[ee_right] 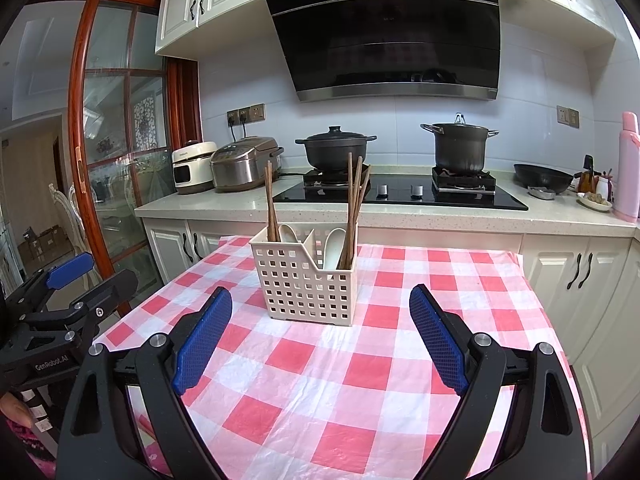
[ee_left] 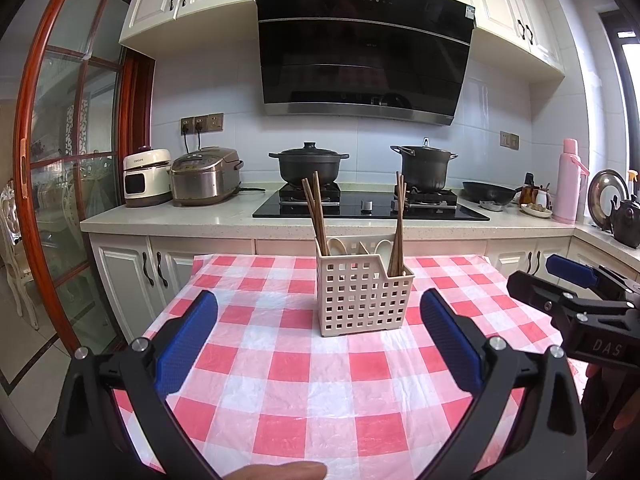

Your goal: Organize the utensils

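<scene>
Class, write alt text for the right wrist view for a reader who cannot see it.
A cream utensil caddy holding wooden chopsticks and white spoons stands on a red-and-white checked tablecloth, framed by the open right gripper. The left gripper shows at the left edge; a kitchen counter lies behind.

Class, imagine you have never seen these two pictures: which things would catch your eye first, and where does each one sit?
First the red-and-white checked tablecloth filling the foreground, with a cream perforated utensil caddy standing upright at its middle, holding wooden chopsticks and white spoons. Nearest the camera, the left gripper and right gripper are both open and empty. Behind, a black range hood hangs over two dark pots.
</scene>
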The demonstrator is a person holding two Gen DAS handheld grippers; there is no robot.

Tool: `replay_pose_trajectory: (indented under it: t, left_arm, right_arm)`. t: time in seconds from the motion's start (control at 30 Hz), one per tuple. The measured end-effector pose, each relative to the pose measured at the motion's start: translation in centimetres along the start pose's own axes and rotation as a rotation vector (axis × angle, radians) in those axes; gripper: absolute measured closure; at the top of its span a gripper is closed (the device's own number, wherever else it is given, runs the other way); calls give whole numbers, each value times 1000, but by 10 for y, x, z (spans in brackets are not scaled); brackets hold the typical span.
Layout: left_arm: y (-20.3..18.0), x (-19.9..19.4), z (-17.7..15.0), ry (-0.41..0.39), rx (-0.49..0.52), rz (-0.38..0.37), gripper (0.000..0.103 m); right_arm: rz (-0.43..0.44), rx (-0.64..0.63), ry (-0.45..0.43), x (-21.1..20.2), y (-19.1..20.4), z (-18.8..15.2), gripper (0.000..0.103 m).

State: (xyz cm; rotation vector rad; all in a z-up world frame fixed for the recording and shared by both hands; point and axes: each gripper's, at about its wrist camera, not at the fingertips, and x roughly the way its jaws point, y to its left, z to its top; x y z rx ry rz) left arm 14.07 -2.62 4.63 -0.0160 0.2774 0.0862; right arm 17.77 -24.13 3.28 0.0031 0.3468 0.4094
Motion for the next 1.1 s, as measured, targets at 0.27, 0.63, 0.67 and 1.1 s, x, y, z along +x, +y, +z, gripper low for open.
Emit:
replay_pose_trajectory:
  t: [0.27, 0.63, 0.67, 1.1]
  left_arm:
    - [1, 0, -2, 2, -1, 0, 5]
    - [2, 0, -5, 12, -2, -17, 5]
    - [4, 1, -6, 14, -5, -13, 5]
    - [11, 5, -4, 24, -14, 2, 5]
  right_arm:
    - [-1, 1, 0, 0, 0, -2, 18]
    - [-4, 1, 5, 0, -2, -5, 18]
    - [-3, 0, 6, 0, -1, -5, 18]
    - [-10, -6, 7, -3, 3, -4, 18]
